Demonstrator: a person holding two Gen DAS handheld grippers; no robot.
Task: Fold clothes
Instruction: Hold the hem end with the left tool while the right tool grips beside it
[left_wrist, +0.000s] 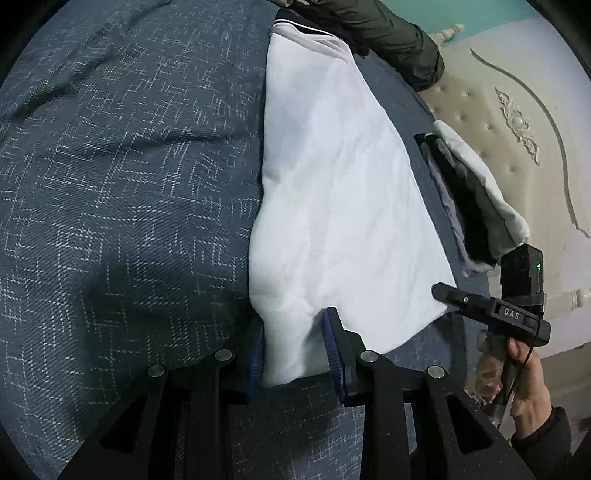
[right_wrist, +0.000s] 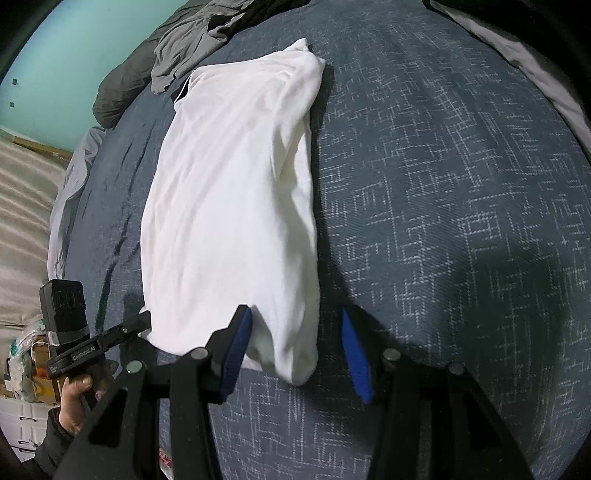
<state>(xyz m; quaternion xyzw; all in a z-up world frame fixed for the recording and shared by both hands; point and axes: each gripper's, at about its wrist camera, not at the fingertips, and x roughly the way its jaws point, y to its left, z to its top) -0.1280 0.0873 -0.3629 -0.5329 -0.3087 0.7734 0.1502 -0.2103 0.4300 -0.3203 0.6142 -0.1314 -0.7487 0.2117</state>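
White garment (left_wrist: 332, 206) corner sits between left hand-held gripper (left_wrist: 295, 350) jaws.

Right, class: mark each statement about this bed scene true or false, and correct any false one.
1. The white garment lies on a blue patterned bedspread. True.
2. The right tool is clamped tight on the garment. False: its jaws stand open around a corner of the cloth, with one pad clear of it.
3. Crumpled grey clothing lies beyond the garment's far end. True.
4. The garment is spread flat with both sleeves out. False: it is folded into a long, narrow shape.
5. The left tool and the right tool are both at the garment's near end. True.
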